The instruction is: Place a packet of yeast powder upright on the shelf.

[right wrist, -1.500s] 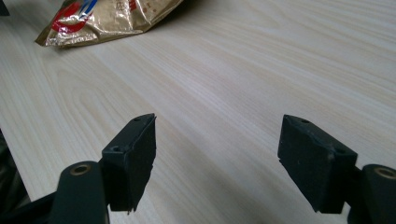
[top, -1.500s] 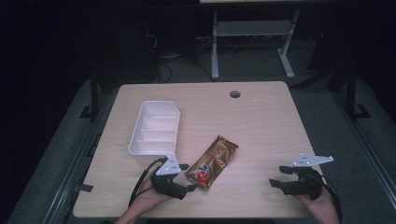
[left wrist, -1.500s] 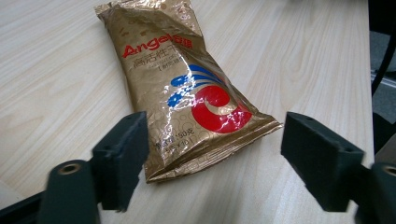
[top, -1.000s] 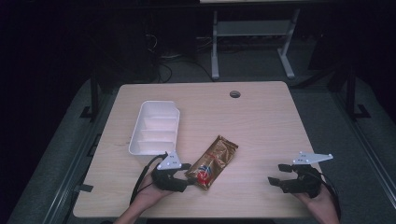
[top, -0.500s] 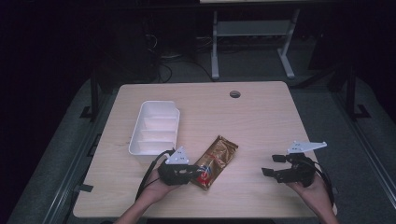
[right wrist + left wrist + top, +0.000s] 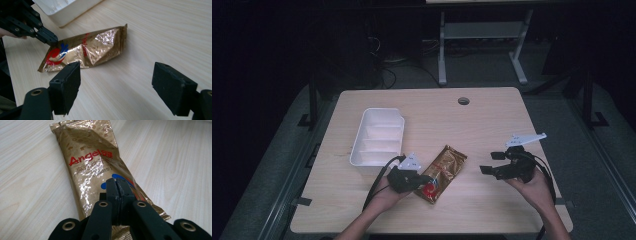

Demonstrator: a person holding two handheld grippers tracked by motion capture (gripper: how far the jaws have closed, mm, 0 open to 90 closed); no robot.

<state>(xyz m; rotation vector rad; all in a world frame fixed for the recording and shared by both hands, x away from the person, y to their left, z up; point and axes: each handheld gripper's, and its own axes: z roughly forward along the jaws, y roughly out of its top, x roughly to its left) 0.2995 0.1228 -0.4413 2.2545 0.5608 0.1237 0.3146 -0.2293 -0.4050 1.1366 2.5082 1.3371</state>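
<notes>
high: above, looking down | gripper views: low, close | shared: gold packet (image 6: 443,172) on table (image 6: 492,115)

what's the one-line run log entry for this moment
left gripper: jaws just closed, pinching gold foil packet at its near end | right gripper: jaws open, holding nothing, aimed at packet | white plastic divided tray: untouched
</notes>
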